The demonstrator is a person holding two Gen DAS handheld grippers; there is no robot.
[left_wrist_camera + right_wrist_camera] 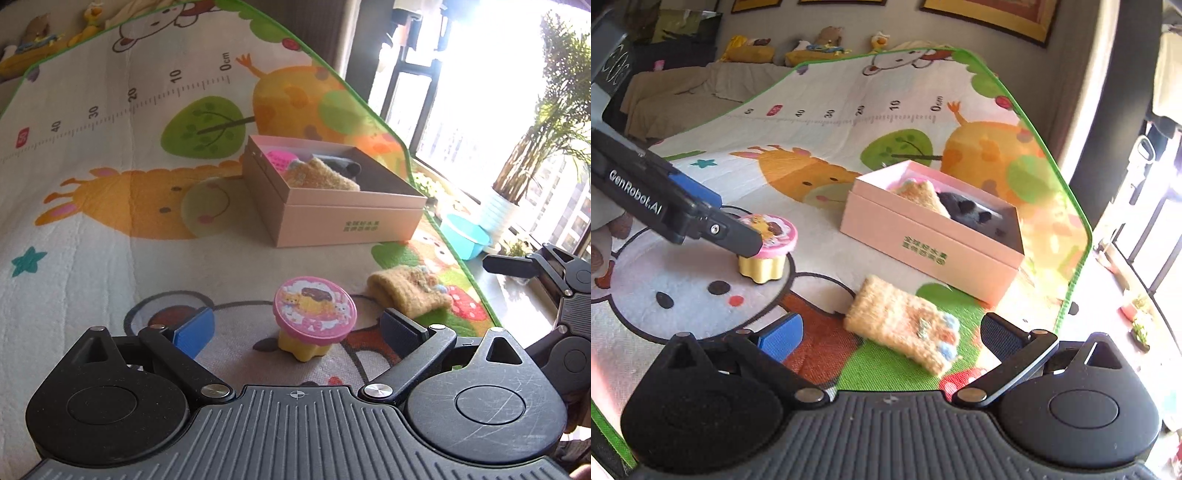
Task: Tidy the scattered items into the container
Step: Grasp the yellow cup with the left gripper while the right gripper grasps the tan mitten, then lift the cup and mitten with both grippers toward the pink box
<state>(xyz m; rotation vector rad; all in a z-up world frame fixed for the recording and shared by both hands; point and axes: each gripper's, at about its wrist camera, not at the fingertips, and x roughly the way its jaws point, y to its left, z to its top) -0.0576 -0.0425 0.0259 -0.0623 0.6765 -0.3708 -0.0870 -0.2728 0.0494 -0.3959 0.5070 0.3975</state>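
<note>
A yellow pudding cup with a pink lid (pixel 314 317) stands on the play mat between the fingers of my left gripper (pixel 299 330), which is open and straddles it without touching. From the right wrist view the same cup (pixel 766 251) sits at the left with the left gripper's finger beside it. A tan knitted sock (pixel 905 326) lies flat just ahead of my open right gripper (pixel 890 336); the sock (pixel 408 291) also shows right of the cup. The pink box (pixel 332 210) (pixel 934 236) holds another tan sock, a dark item and a pink-lidded thing.
The cartoon play mat (pixel 110 221) ends in a green border (pixel 1075 266) right of the box. Beyond it lie a blue basin (pixel 463 238), a potted plant (pixel 517 177) and bright windows. Plush toys (pixel 820 44) and a sofa stand at the mat's far end.
</note>
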